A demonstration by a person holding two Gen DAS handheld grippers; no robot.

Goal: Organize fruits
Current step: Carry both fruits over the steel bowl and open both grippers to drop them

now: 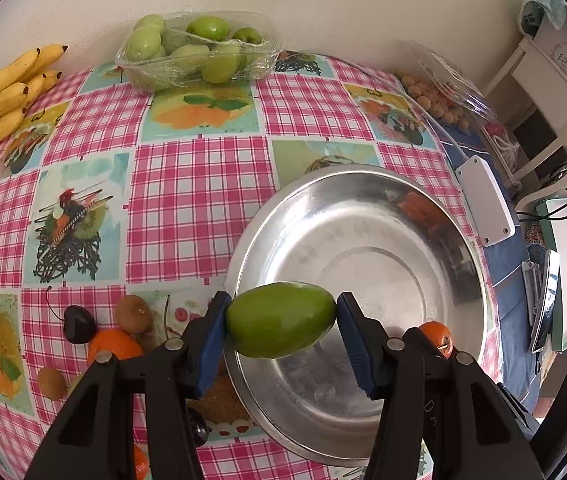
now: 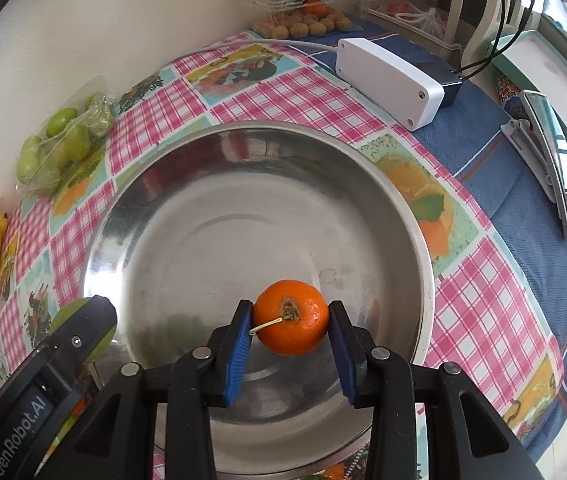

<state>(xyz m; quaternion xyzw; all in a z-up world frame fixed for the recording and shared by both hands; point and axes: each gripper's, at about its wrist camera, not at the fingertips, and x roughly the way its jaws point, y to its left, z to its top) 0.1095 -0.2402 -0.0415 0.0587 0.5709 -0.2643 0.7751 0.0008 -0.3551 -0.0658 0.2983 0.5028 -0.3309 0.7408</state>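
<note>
Fruits [image 1: 280, 320] clamped between tool [image 1: 283, 322] pads over basin [image 1: 363, 184].

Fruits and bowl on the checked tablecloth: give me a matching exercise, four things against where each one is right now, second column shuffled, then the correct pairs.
Things:
1. green fruit
2. orange
3. bananas
4. metal bowl

Places:
A. by the wall at the table's far left corner
B. on the tablecloth, nothing resting in it
C. clamped in the right gripper over the bowl
D. clamped in the left gripper at the bowl's rim

Pairs: 1-D, 2-C, 3-A, 4-B
</note>
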